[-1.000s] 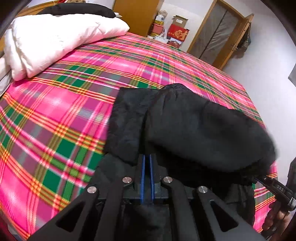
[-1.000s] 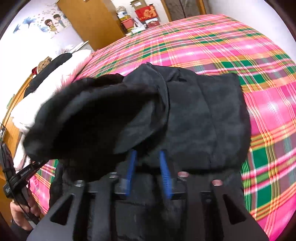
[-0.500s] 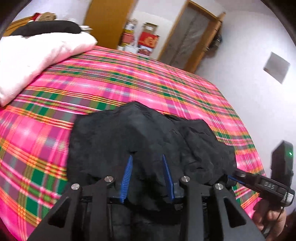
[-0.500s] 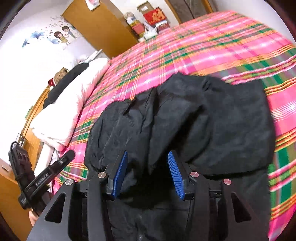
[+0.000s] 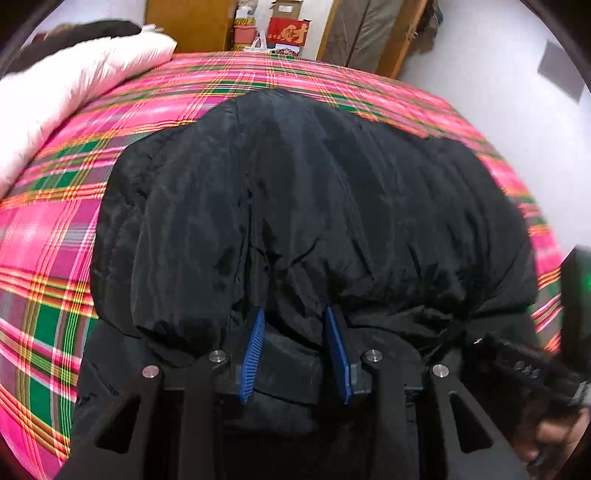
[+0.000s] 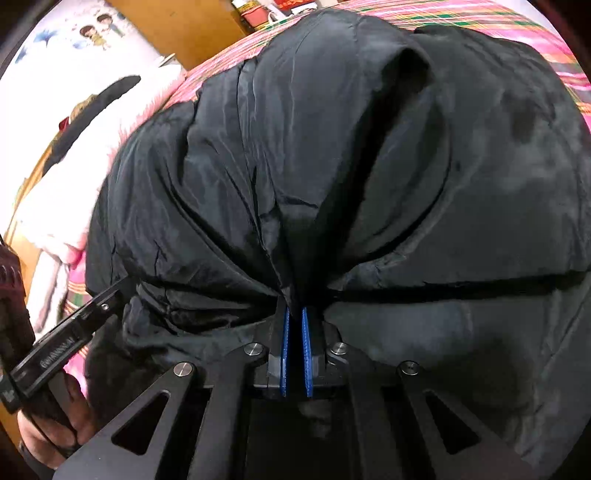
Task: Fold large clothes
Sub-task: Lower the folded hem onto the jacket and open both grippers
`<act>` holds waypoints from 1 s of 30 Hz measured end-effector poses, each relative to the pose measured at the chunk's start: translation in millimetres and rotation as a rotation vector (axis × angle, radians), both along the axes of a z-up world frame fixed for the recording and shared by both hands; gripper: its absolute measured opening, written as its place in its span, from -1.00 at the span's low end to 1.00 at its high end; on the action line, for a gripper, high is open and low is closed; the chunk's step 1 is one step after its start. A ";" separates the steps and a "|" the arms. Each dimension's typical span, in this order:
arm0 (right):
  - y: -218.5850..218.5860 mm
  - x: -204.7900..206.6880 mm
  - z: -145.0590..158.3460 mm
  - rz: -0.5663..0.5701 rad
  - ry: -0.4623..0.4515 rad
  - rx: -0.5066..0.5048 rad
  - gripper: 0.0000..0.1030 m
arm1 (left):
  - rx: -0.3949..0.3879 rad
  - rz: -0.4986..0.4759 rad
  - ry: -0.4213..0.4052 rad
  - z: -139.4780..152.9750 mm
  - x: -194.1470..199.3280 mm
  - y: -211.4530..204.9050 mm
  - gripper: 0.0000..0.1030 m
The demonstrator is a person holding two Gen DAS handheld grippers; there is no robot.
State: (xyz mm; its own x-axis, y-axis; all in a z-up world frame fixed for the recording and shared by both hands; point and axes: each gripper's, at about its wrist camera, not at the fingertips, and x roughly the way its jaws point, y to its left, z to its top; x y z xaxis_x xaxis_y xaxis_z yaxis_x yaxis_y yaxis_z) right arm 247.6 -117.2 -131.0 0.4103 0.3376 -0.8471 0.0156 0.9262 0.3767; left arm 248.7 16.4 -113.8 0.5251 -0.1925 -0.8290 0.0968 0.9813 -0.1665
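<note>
The right claw [image 6: 295, 325] has its blue pads [image 6: 284, 350] drawn nearly together, pinching a gathered ridge of the black jacket [image 6: 369, 166] from which creases fan outward. The left claw [image 5: 295, 325] stands with its blue pads [image 5: 255, 343] apart, both tips pressed against the near hem of the jacket [image 5: 303, 206] with nothing clamped between them. The right wrist view is almost filled by the jacket, so it gives only slivers of the bed at the top and right edge; it does show the left claw's black body [image 6: 70, 339] coming in from the left, close to the fabric, with the left hand [image 6: 55, 417] wrapped on its handle. The left wrist view shows much more: the jacket lies folded in a puffy mound on the pink plaid bedspread [image 5: 55, 229], with bare spread to the left, beyond it and along its right side. A white duvet [image 5: 66, 85] is piled at the far left, well apart from the jacket, and a wooden wardrobe [image 5: 188, 22], boxes [image 5: 288, 29] and a door [image 5: 369, 33] stand past the bed's far edge.
</note>
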 end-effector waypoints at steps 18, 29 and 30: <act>-23.6 14.2 111.1 0.000 -0.306 -0.164 -0.52 | -0.023 0.122 -0.114 65.4 0.8 25.8 -0.29; -51.7 43.6 36.4 -0.035 -0.183 -0.233 -0.55 | 0.105 0.155 0.035 9.6 25.5 26.0 -0.27; -52.1 44.0 38.2 -0.035 -0.174 -0.236 -0.55 | 0.109 0.156 0.034 9.7 28.2 23.6 -0.27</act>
State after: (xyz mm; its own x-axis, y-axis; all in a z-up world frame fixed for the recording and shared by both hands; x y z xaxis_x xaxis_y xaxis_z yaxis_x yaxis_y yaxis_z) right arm 291.5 -169.3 -92.7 0.5642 0.1232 -0.8164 0.0029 0.9885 0.1512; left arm 276.9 40.0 -104.1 0.5127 -0.0187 -0.8584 -0.0622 0.9963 -0.0589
